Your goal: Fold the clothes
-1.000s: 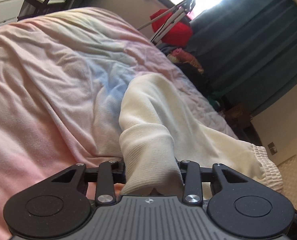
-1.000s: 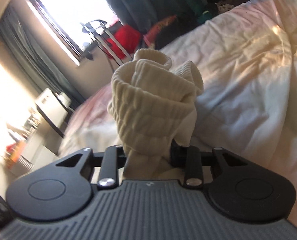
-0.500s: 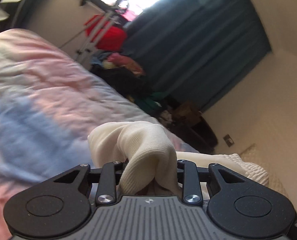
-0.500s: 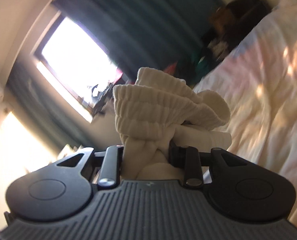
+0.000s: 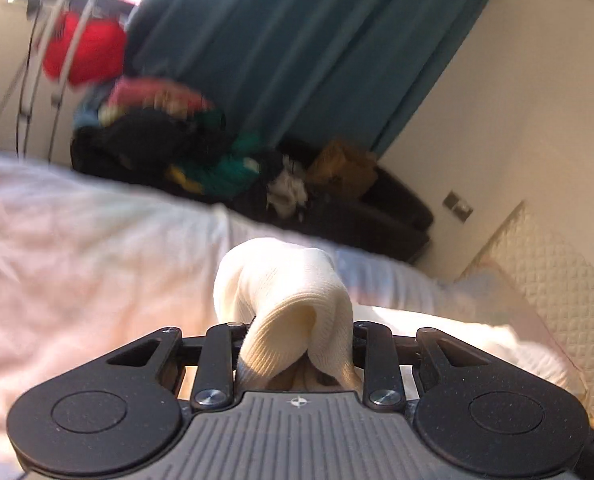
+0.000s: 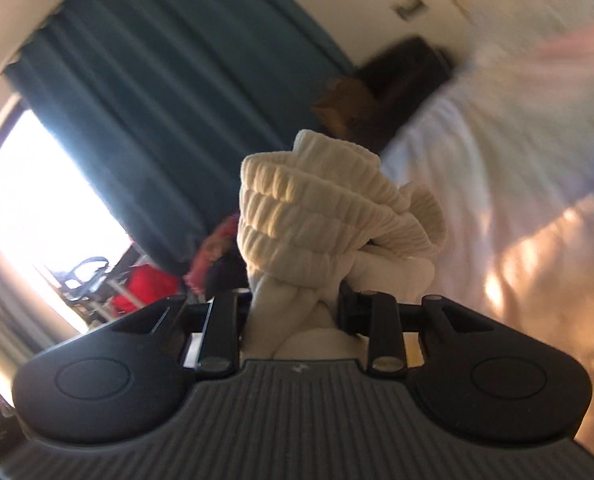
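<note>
The bed (image 5: 77,248) fills the lower part of the left wrist view, covered in a pale pink and white sheet, blurred; in the right wrist view it runs down the right side (image 6: 517,184) with patches of sunlight on it. Behind it hangs a teal curtain (image 5: 297,48), which also spans the upper left of the right wrist view (image 6: 149,92), beside a bright window (image 6: 45,184). Cream walls (image 5: 537,80) meet at the corner to the right of the curtain. At the foot of the curtain lies a dark pile (image 5: 169,148) of mixed clothes, and a red item (image 5: 85,48) hangs on a rack near the window. A brown box (image 5: 343,168) sits on something dark near the corner.

The garment (image 5: 285,300) is cream knit. The left gripper (image 5: 295,354) is clamped on a ribbed fold of it, the cloth bunching up between the fingers, and more cream cloth trails on the bed to the right. Its jaws have just been closing slightly on that fold. The right gripper (image 6: 297,316) grips another part of the garment (image 6: 321,216), a shirred band bunched high above the fingers, off the bed.
</note>
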Demonstrator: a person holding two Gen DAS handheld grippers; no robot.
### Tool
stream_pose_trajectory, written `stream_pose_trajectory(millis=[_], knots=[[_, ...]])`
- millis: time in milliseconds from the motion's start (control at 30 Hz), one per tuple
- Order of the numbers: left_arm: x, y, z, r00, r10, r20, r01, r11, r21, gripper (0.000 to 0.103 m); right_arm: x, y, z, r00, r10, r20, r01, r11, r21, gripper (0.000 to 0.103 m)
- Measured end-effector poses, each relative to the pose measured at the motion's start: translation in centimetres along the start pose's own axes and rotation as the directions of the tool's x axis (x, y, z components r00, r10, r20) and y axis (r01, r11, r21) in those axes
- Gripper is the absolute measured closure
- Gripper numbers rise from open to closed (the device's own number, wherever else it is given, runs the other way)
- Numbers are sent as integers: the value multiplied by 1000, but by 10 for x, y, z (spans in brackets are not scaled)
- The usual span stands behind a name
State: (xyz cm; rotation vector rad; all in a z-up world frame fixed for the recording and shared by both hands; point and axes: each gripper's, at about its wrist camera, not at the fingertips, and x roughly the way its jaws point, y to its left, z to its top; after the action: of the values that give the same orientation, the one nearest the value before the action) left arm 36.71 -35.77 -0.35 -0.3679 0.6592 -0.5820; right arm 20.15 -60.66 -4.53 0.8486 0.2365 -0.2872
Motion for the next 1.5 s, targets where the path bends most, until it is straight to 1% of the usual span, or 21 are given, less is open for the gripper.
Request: stream_pose_trajectory(millis=[67, 133, 200, 267, 333, 367, 400, 433, 467, 567, 667, 733, 833, 933, 1033, 1100, 1167, 1267, 1300, 1367, 1500], knots=[[12, 13, -25, 1000, 3, -18, -3, 1000, 8, 73, 11, -26, -18, 999, -32, -26, 33, 999, 33, 71], [21, 28, -49, 1000, -1, -30, 2, 1000, 13, 72, 7, -42, -40, 999, -28, -24, 29, 998, 59, 71], [20, 52, -64, 999, -22, -31, 22, 1000, -11, 71, 3, -58, -62, 999, -23, -23, 25, 996, 84, 70], [19, 76, -76, 999, -35, -40, 34, 999, -36, 68, 0, -69, -85, 999, -41, -32, 43, 997, 69, 64], [18, 97, -85, 997, -32, -71, 29, 999, -43, 60, 1, -79, -98, 997, -62, -46, 66, 995, 75, 62], [18, 105, -90, 996, -28, -86, 25, 999, -42, 54, 1, -84, -103, 997, -67, -49, 71, 994, 85, 59], [16, 108, -93, 995, -24, -94, 20, 999, -35, 49, 1, -89, -106, 996, -70, -48, 74, 993, 93, 58], [12, 110, -94, 995, -15, -97, 13, 1000, -23, 46, 0, -93, -107, 996, -73, -53, 78, 991, 105, 53], [7, 109, -94, 995, -3, -96, 2, 1000, -4, 43, -1, -96, -106, 995, -77, -66, 85, 988, 125, 52], [-15, 91, -88, 995, 45, -88, -37, 996, 86, 42, -15, -89, -95, 986, -130, -104, 144, 979, 142, 50], [-40, 68, -78, 992, 78, -95, -63, 986, 152, 40, -39, -75, -88, 972, -191, -135, 208, 970, 125, 50], [-66, 50, -73, 994, 85, -62, -71, 977, 203, 38, -56, -65, -82, 965, -218, -143, 235, 966, 108, 50], [-109, 22, -67, 995, 97, -1, -93, 961, 259, 35, -91, -49, -75, 981, -178, -78, 183, 981, 69, 50], [-157, 0, -63, 996, 78, 41, -86, 957, 276, 31, -125, -30, -65, 991, -136, -21, 136, 991, -5, 50], [-211, -24, -62, 994, 58, 93, -83, 951, 297, 23, -155, -6, -54, 995, -102, 19, 103, 990, -96, 50], [-245, -39, -64, 991, 41, 128, -80, 946, 315, 12, -178, 9, -51, 996, -81, 47, 88, 982, -164, 45], [-277, -52, -66, 987, 20, 158, -73, 939, 337, 0, -202, 26, -52, 996, -53, 78, 70, 971, -227, 24], [-316, -64, -74, 976, 20, 218, -97, 933, 346, 0, -238, 51, -58, 992, -9, 123, 48, 946, -321, 13], [-328, -67, -78, 971, 29, 238, -111, 934, 340, 0, -249, 59, -61, 990, -7, 144, 58, 933, -355, 11], [-346, -72, -85, 969, 22, 245, -111, 928, 355, 0, -267, 75, -71, 981, -18, 194, 99, 904, -416, 10], [-379, -74, -103, 963, 37, 266, -139, 917, 373, 0, -293, 89, -88, 978, -22, 209, 117, 882, -457, 10]])
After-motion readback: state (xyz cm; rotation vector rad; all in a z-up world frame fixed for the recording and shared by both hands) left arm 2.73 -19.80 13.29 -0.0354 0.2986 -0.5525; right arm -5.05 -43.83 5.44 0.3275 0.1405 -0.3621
